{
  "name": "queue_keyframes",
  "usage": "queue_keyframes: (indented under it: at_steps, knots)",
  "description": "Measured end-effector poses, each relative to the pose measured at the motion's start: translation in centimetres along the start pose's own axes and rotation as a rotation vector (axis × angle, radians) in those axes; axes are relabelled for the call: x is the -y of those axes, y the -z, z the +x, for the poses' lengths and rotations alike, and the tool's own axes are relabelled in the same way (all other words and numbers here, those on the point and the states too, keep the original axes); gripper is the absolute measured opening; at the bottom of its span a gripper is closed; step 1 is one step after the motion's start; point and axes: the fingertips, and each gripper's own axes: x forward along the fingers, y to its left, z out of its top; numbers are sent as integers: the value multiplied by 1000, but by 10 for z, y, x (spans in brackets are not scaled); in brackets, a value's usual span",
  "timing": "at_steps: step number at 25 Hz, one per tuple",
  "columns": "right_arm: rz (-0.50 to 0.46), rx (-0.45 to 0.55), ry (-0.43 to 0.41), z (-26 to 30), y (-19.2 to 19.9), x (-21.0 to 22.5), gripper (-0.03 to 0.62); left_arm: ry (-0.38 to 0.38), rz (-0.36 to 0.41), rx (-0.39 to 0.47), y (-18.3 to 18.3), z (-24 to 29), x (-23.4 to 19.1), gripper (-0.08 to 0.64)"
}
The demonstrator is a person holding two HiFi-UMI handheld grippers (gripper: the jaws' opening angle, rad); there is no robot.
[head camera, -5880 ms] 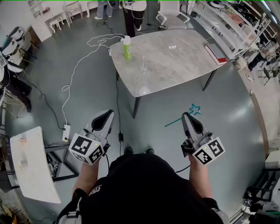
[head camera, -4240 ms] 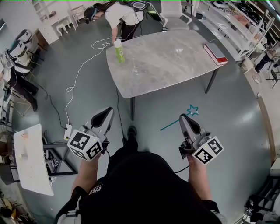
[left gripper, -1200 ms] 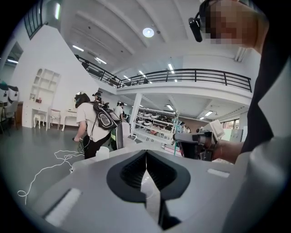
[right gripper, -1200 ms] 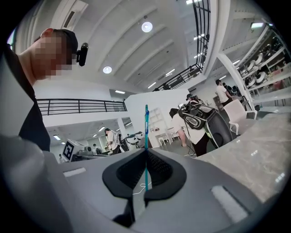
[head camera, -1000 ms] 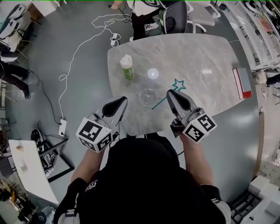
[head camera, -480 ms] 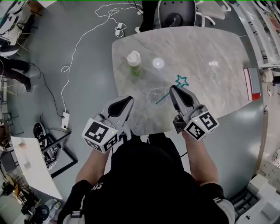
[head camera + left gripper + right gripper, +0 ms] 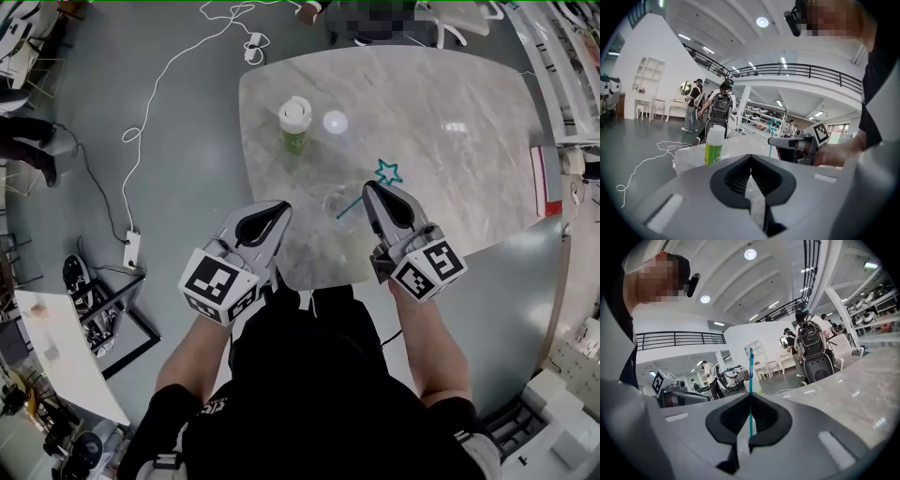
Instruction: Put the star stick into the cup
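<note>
My right gripper (image 7: 369,190) has its jaws pressed together on the thin teal shaft of the star stick (image 7: 386,172), and the star end reaches out past the jaw tips. My left gripper (image 7: 280,208) has its jaws together with nothing between them. The stick is above the marble table (image 7: 450,84), just beside the clear cup (image 7: 332,202) that stands between both grippers, and a green bottle (image 7: 295,127) stands farther back.
</note>
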Motion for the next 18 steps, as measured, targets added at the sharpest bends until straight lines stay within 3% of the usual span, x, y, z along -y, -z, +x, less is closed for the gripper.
queue_keyframes:
  at_steps: [18]
  knots:
    - [0,-14,20,17,39,29,18,30,-19,-55,38,29,10,3]
